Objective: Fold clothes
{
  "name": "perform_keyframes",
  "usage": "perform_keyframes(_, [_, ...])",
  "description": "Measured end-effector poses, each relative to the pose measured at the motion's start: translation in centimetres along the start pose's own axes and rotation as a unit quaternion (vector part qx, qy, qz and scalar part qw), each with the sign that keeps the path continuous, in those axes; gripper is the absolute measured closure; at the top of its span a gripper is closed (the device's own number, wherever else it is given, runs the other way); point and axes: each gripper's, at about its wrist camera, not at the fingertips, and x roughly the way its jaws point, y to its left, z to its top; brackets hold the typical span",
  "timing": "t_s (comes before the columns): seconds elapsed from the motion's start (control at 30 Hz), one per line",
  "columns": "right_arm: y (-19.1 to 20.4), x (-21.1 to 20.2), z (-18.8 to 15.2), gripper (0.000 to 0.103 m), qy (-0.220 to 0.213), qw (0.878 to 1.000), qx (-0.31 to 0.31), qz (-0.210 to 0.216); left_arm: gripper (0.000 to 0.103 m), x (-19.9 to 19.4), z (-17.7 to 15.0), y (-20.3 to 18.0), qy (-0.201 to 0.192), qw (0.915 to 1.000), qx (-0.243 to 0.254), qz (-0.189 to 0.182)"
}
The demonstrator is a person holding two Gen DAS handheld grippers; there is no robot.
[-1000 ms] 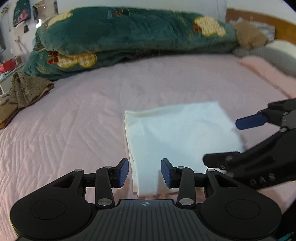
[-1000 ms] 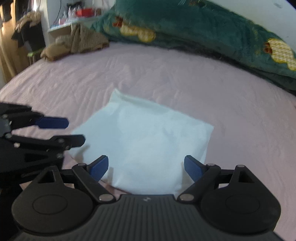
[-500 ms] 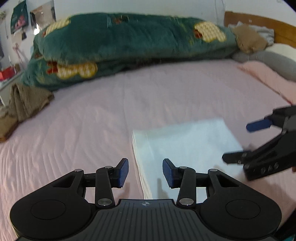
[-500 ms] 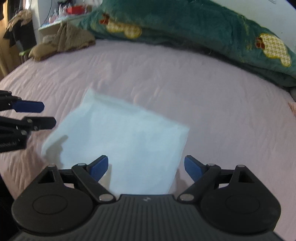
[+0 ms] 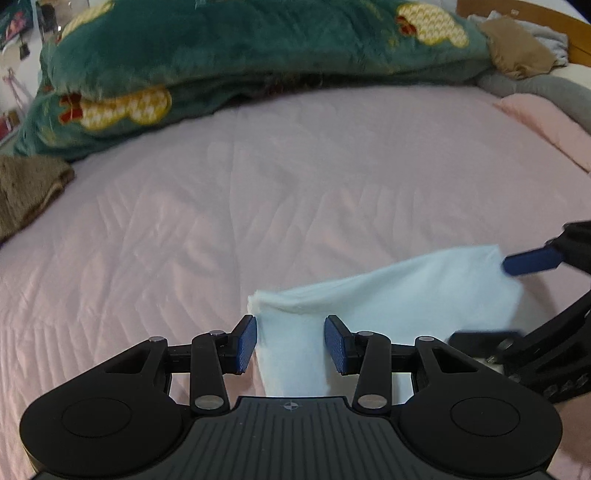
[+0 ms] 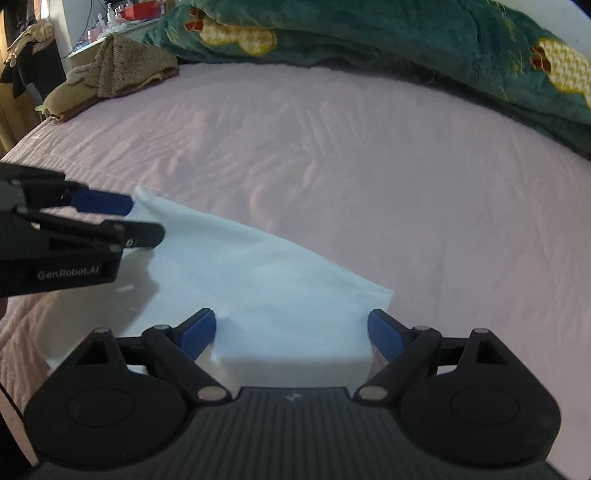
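A folded white cloth point(image 5: 388, 295) lies on the pink quilted bedspread point(image 5: 221, 184), its far edge rumpled and a little raised. My left gripper point(image 5: 290, 341) is open, and the cloth's left end sits between its blue pads point(image 5: 246, 343) with gaps showing. The right wrist view has the same cloth point(image 6: 266, 280) between the wide open jaws of my right gripper point(image 6: 291, 332), with its right corner at one pad. Each gripper shows in the other's view: the right gripper point(image 5: 480, 301) at the cloth's right end, the left gripper point(image 6: 147, 218) open around the left corner.
A thick green blanket point(image 5: 258, 55) is piled along the far side of the bed. Brown knitted garments point(image 6: 125, 66) lie at the left edge. Grey and pink pillows point(image 5: 546, 122) and a wooden headboard point(image 5: 517, 18) are at the far right.
Both grippers have moved forward over the bed toward the green blanket. The cloth now sits lower in both views and its outline has skewed and bunched. The jaws stay apart.
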Motion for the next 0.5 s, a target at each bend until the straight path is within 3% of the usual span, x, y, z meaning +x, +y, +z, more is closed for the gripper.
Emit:
perform_keyframes(0.2, [-0.6, -0.4, 0.0, 0.006, 0.004, 1.0, 0.014, -0.006, 0.058, -1.1, -0.1, 0.6, -0.007, 0.9999, -0.013, 0.007])
perform_keyframes(0.5, [0.5, -3.6, 0.6, 0.005, -0.012, 0.999, 0.046, -0.011, 0.058, -6.9, -1.8, 0.2, -0.032, 0.9984, -0.042, 0.021])
